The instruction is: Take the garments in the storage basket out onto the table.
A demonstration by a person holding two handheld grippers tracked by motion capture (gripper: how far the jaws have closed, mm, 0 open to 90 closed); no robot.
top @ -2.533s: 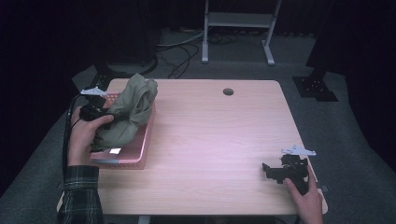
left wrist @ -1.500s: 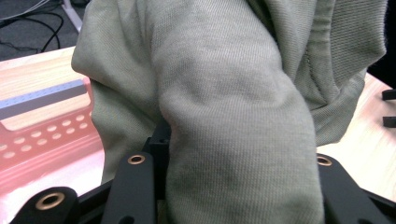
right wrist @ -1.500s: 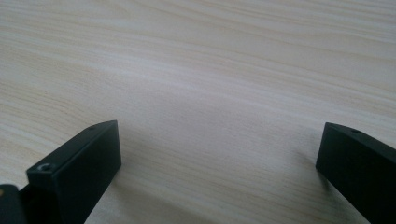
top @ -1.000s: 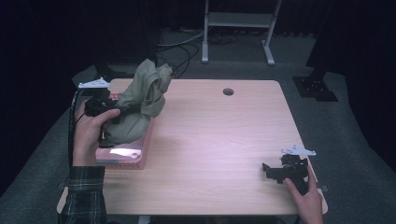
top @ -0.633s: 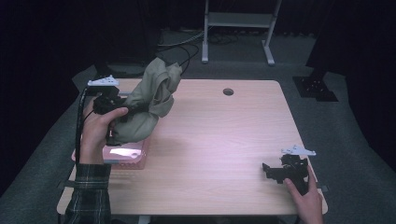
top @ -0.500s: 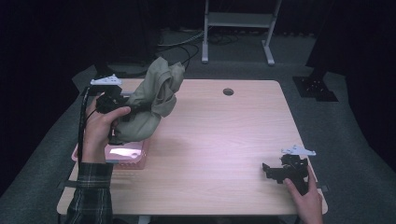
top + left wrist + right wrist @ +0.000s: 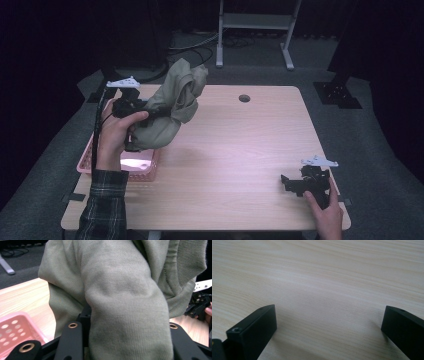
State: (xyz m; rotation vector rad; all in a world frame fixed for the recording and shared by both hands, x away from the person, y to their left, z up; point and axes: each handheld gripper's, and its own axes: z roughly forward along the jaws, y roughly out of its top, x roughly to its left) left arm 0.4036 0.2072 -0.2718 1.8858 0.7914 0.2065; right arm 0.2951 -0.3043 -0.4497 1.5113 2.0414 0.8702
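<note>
From the high view, the left gripper [image 7: 150,112] clamped a bunched olive garment [image 7: 172,107] lifted above the table's [image 7: 240,165] far left corner, over the pink basket [image 7: 105,165]. The cloth hung mostly upright, reaching toward the table's middle from the left hand [image 7: 116,135], the nearer 1.

In the left gripper view, the garment [image 7: 120,302] draped between closed jaws.

In the right gripper view, the right gripper [image 7: 329,322] stood wide, empty, over bare table [image 7: 324,277].
</note>
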